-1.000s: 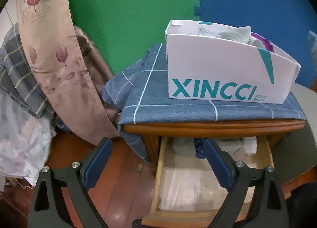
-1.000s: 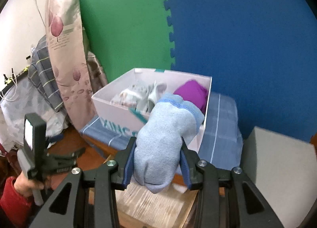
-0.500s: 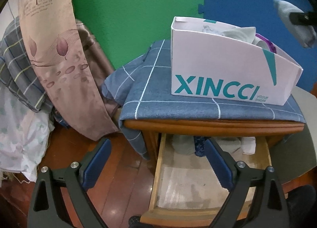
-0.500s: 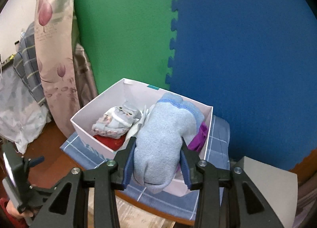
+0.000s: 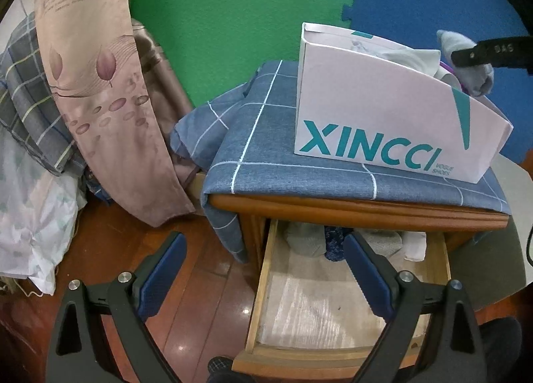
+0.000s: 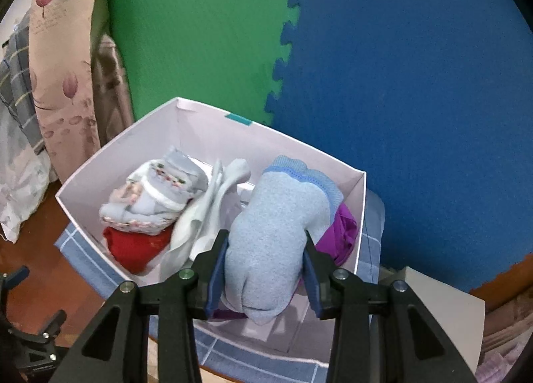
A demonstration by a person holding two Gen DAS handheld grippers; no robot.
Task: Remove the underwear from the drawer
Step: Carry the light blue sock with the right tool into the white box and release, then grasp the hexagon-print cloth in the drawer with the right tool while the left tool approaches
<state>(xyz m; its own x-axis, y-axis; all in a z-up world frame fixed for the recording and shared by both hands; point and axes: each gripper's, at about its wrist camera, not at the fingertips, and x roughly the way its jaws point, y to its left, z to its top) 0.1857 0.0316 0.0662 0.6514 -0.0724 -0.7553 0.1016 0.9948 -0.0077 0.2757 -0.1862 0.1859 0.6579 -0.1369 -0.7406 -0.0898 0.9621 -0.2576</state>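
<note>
R gripper (image 6: 265, 271) holds 1 underwear (image 6: 276, 233); box (image 6: 206, 123): maybe 4.

Fuzzy knit underwear (image 6: 273, 236), matt cardboard box (image 5: 383, 110), glossy wood floor (image 5: 206, 296)

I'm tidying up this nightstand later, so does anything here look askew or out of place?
The blue checked cloth sits crooked on the nightstand: its left side is bunched and hangs off the corner. The drawer below stands open, with folded clothes at its back. The white box looks upright.
</note>
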